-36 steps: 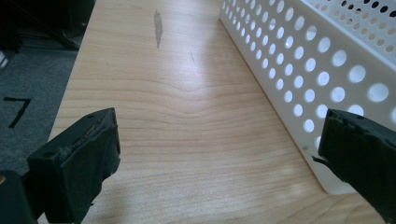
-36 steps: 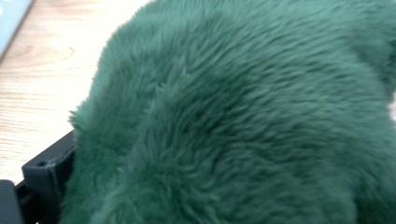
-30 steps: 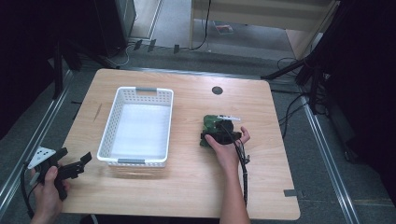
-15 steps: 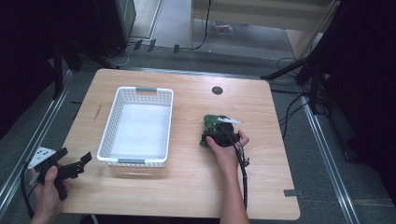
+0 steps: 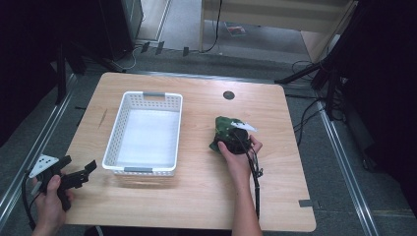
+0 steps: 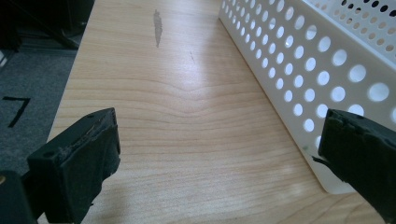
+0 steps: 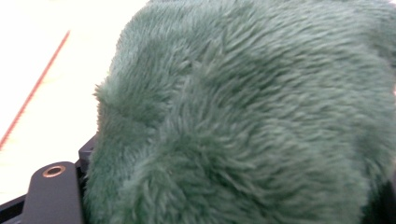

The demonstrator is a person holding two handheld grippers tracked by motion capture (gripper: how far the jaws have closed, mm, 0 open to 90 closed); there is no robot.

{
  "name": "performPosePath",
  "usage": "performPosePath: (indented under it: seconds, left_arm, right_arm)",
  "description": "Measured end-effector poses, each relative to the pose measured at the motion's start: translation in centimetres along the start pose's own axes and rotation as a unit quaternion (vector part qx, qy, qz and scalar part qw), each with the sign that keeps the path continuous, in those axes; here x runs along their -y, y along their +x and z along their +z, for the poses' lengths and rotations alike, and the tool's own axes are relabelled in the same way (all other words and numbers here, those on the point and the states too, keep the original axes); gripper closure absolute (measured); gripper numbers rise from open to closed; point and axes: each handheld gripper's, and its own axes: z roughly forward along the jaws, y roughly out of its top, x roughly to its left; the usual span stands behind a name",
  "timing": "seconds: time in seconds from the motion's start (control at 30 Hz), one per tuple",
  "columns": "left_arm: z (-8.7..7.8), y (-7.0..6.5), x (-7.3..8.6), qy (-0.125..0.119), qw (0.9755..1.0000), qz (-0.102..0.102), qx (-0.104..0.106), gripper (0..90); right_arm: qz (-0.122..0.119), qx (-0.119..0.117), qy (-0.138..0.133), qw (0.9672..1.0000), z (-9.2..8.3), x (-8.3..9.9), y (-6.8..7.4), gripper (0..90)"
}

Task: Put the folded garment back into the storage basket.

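A green plush toy (image 5: 223,129) lies on the wooden table (image 5: 196,191), right of centre. My right gripper (image 5: 231,142) sits at its near side; its jaws have just been closing and are now shut on the toy. In the right gripper view the green fur (image 7: 252,116) bulges between the black jaws and hides their tips. My left gripper (image 5: 81,172) hovers at the table's front left corner, open with nothing between its fingers. In the left gripper view it (image 6: 224,140) points along the bare wood beside the basket wall (image 6: 299,70).
A white perforated basket (image 5: 114,132) stands empty, left of centre. A dark round hole (image 5: 228,95) marks the tabletop at the back. Metal rails and cables run along the floor on both sides. Bare wood lies along the front edge.
The right gripper's jaws have closed on the green plush toy, which looks squeezed and slightly shifted. The left hand has not moved.
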Motion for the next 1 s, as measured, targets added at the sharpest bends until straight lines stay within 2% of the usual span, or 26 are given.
performPosePath:
  seconds: [0.17,0.47,1.0]
  left_arm:
    - [0.0,0.0,0.0,0.0,1.0,0.0,0.0,0.0]
    - [0.0,0.0,0.0,0.0,1.0,0.002,0.0,0.0]
    - [0.0,0.0,0.0,0.001,1.0,0.002,0.0,0.0]
  right_arm:
    - [0.01,0.005,-0.01,0.9999,-0.7,-0.6,0.3,18.7]
    - [0.002,-0.006,-0.025,0.9997,-2.2,-1.9,1.3,18.5]
    - [-0.007,-0.021,-0.042,0.9989,-3.6,-3.6,3.5,18.3]
